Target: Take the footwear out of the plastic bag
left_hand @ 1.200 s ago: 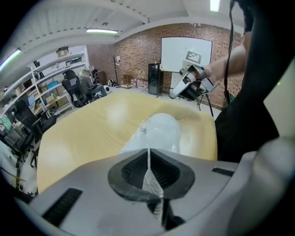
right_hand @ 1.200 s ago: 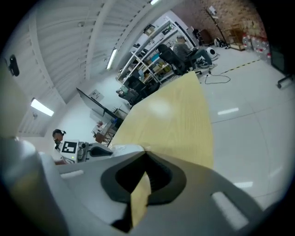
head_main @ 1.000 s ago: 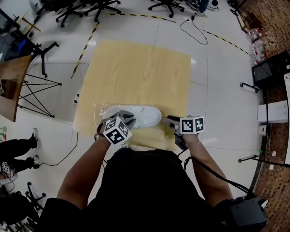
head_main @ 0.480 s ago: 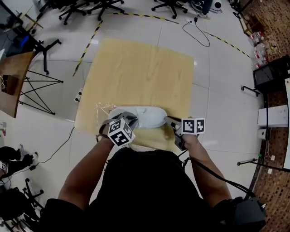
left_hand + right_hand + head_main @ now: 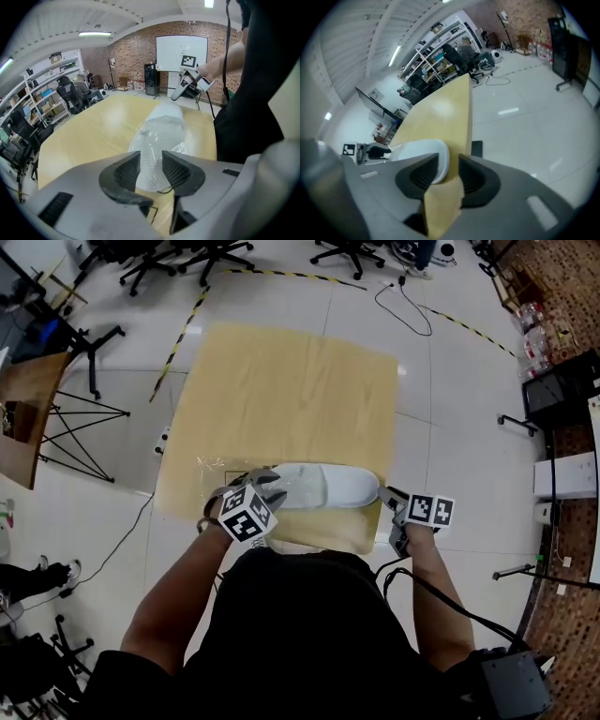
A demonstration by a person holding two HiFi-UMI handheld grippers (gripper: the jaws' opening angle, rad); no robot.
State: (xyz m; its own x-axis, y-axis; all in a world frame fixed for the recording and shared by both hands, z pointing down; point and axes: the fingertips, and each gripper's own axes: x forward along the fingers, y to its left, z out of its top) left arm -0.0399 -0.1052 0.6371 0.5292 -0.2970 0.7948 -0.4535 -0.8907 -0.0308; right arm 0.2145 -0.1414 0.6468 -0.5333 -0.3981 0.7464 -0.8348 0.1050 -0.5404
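One white shoe [image 5: 328, 487] on the tabletop [image 5: 291, 381], laid lengthwise along the near edge, left to right. Left end sheathed in the one clear plastic bag [image 5: 157, 143]; right end bare, close to the tabletop's right corner. Left tongs [image 5: 150, 164] right at the bagged end, just opened wide, film showing in the gap but not pinched. Right tongs [image 5: 449, 171] just off that corner, beside the bare end without touching it, just eased partly open, gripping nothing. Bare end nearer the right hand, so probably a matter of clamping the film on the left and drawing the shoe rightward along its own length. Count: one shoe, one bag, two tongs
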